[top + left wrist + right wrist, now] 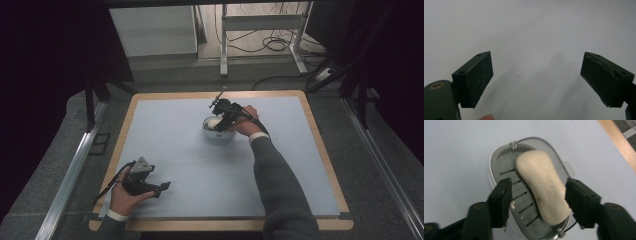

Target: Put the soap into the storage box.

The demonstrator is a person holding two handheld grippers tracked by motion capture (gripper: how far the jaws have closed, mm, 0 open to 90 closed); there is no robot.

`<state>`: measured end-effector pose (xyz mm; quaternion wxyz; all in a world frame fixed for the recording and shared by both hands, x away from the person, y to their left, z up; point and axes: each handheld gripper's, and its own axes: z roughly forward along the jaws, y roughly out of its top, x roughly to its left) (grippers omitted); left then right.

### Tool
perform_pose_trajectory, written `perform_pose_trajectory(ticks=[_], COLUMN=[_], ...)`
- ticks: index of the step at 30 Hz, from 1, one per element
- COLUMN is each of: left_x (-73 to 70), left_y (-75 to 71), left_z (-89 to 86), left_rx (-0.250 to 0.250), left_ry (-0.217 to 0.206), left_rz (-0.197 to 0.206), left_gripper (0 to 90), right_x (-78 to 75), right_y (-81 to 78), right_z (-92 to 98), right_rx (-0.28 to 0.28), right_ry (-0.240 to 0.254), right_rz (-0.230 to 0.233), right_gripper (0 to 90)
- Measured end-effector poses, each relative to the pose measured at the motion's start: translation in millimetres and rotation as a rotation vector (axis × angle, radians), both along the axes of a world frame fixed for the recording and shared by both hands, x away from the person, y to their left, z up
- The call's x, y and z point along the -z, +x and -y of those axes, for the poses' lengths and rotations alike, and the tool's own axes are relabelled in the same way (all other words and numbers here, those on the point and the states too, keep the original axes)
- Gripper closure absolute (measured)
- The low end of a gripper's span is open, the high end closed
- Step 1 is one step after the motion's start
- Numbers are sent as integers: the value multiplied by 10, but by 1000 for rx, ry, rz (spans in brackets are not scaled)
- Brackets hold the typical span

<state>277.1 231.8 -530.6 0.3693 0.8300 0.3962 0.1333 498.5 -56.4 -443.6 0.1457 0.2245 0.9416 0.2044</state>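
A cream bar of soap [541,185] lies tilted in a grey slatted soap dish [499,160] on the pale blue tabletop [200,165]. In the high view the dish [218,136] stands near the far middle of the table, with the soap [213,122] showing white inside it. My right gripper [539,183] hangs open over the dish [222,119], one jaw on each side of the bar; the right jaw is close against it, the left jaw stands apart. My left gripper [162,189] rests open near the front left corner, nothing between its jaws [536,72].
A wooden border [320,145] frames the blue surface. Beyond the far edge stand a white table frame [223,45] and loose cables [280,45] on the floor. Dark curtains close in both sides.
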Motion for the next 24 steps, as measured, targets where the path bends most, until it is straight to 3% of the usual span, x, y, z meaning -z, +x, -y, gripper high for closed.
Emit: perform_pose_trajectory(ticks=[1,11,24], left_x=[-1,1,0], left_y=[-1,-1,-2], left_z=[0,5,4], left_rx=[-1,0,-10], left_ry=[-3,1,6], left_rz=[-1,-3,5], left_gripper=[114,114,115], right_x=[-51,-99,88], right_y=[-10,-218,-686], right_z=[52,244,832], right_rx=[35,104,145], right_ry=[56,157,304], right_rz=[-1,37,74], right_gripper=[340,287,283])
